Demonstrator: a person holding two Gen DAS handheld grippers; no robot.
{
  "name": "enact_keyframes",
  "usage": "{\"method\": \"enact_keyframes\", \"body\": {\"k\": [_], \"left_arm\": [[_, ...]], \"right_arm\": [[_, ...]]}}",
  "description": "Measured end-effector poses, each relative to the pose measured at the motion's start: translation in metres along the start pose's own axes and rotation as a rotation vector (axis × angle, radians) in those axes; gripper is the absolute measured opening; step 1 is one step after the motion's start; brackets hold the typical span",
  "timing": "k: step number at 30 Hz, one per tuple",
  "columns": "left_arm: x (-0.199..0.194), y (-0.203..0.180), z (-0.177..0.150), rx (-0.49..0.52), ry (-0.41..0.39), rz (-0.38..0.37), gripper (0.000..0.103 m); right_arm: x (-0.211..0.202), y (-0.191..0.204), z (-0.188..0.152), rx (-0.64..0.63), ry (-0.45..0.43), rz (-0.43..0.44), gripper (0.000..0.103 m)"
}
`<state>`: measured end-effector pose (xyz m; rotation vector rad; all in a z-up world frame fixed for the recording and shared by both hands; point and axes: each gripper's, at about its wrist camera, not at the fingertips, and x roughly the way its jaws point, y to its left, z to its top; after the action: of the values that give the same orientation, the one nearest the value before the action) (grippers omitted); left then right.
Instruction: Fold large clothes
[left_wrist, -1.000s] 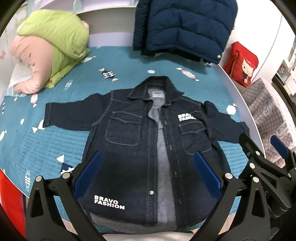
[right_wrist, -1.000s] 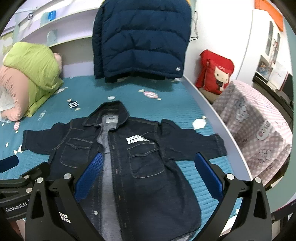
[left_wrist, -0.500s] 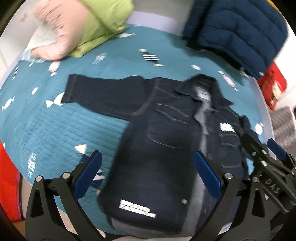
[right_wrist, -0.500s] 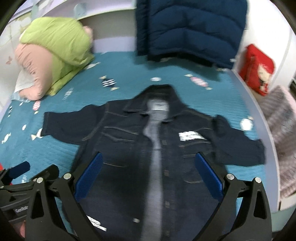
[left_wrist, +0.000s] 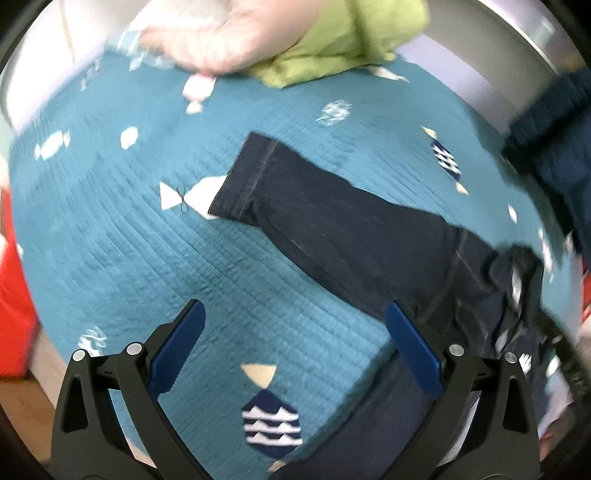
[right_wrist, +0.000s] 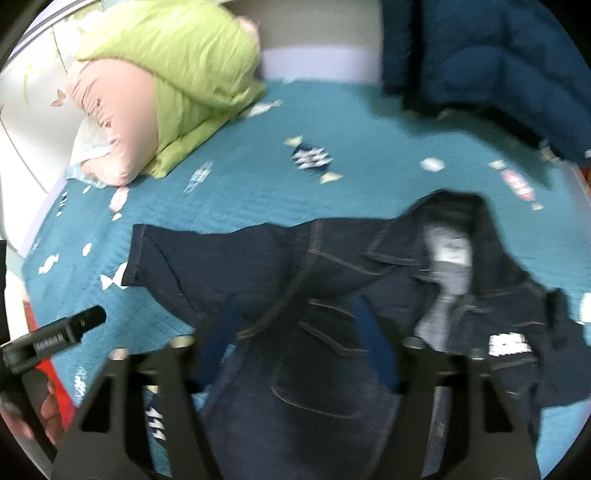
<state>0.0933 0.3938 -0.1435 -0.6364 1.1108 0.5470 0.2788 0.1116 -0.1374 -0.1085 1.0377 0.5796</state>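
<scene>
Right gripper (right_wrist: 295, 347) fingers blurred; jacket (right_wrist: 332, 295) hem cut off.

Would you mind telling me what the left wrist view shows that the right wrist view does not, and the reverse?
Only the left wrist view shows the left hand-held gripper from behind, jaws open, nothing between them, over bare teal bedspread beside the jacket's outstretched sleeve.

Only the right wrist view shows the denim jacket with its collar, chest pocket and white lettering, the blurred right hand-held gripper, whose jaws have just been closing above the jacket front, and the whole green and pink bedding.

Both show the sleeve cuff, the bedspread and the dark blue puffer coat.
</scene>
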Motion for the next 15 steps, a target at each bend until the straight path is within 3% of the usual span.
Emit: {"method": "enact_keyframes", "body": {"k": [3,5,8,9,12,15], "left_arm": [[0.028,0.025,0.018,-0.096,0.049,-0.066,0.097],[0.050,0.041,0.027,-0.174,0.080,-0.092,0.097],[0.080,0.054,0.036,-0.258,0.123,-0.125,0.088],[0.089,0.058,0.039,-0.284,0.142,-0.137,0.077],[0.117,0.070,0.049,-0.362,0.194,-0.147,0.075],[0.132,0.075,0.058,-0.408,0.180,-0.149,0.073]], "right_arm": [[0.041,0.003,0.009,-0.011,0.073,0.036,0.021],[0.067,0.003,0.010,-0.008,0.122,0.040,0.017],[0.111,0.001,0.008,0.014,0.225,0.056,0.017],[0.127,0.001,0.006,0.017,0.261,0.048,0.017],[0.162,-0.003,-0.001,0.048,0.327,0.046,0.017],[0.167,-0.004,0.000,0.051,0.312,0.059,0.017]]}}
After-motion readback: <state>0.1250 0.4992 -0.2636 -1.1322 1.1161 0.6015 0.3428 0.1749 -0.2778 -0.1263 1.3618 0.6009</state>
